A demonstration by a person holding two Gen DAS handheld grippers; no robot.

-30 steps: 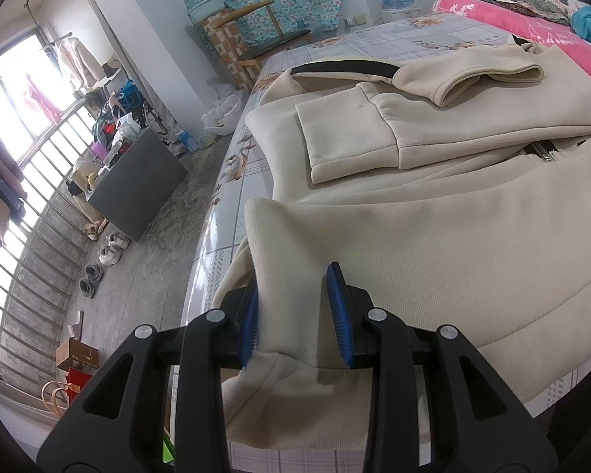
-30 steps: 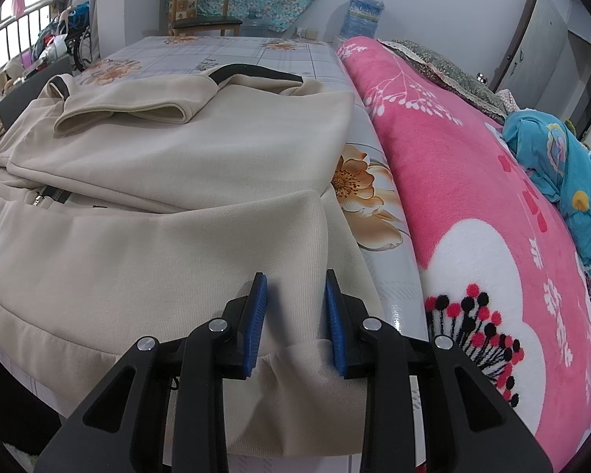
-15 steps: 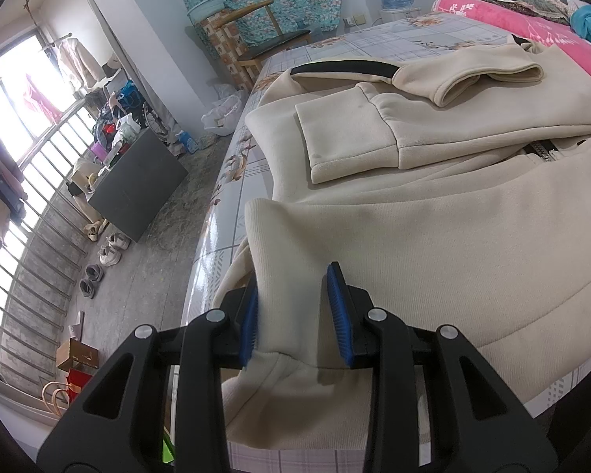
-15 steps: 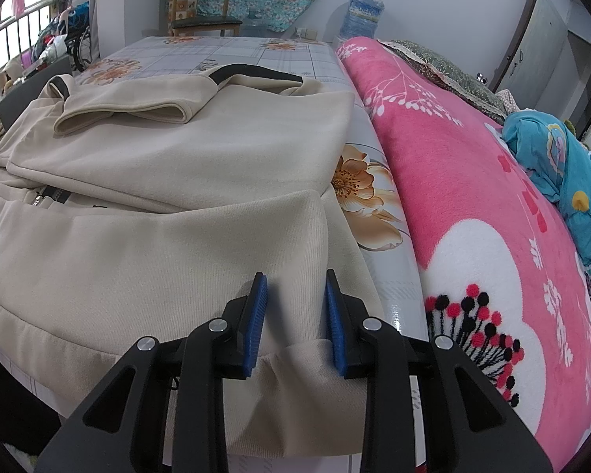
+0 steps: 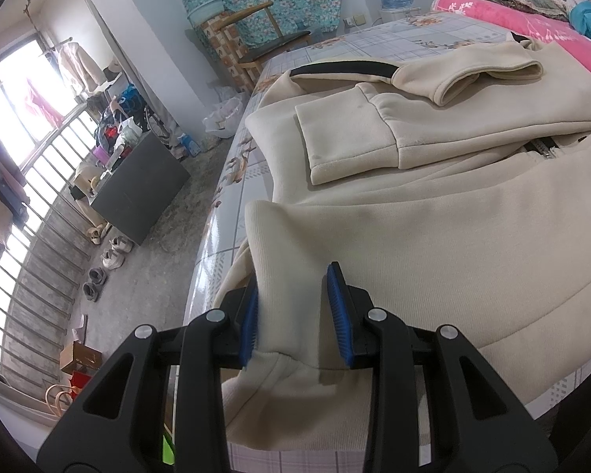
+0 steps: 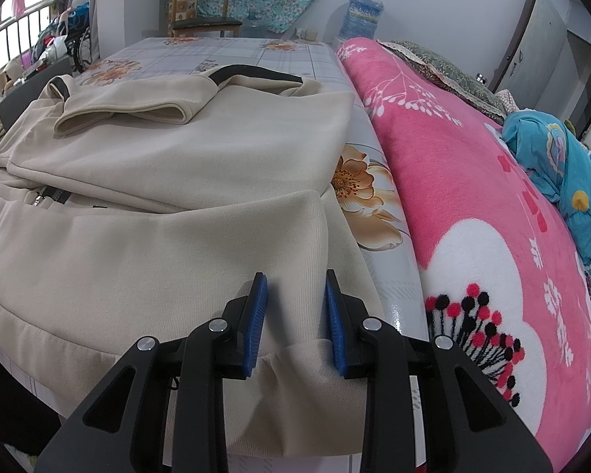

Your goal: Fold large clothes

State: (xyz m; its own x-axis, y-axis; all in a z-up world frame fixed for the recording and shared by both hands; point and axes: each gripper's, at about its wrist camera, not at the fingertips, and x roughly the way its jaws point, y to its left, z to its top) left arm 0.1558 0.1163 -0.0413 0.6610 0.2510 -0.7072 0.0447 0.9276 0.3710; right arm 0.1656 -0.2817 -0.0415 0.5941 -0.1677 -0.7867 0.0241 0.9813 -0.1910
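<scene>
The left gripper (image 5: 293, 315) is pinching the near left corner of the jacket (image 5: 433, 236), and the right gripper (image 6: 295, 321) is clamping the near right corner, so the hem is being held at both ends, probably for lifting it evenly toward the far side. The jacket is lying on the bed (image 6: 295, 53), its near hem drooping over the edge. Farther off, both sleeves (image 5: 469, 79) are lying folded across the body, narrowing it for the fold. A pink blanket (image 6: 472, 197) is lying along the right.

no legible text or labels
</scene>
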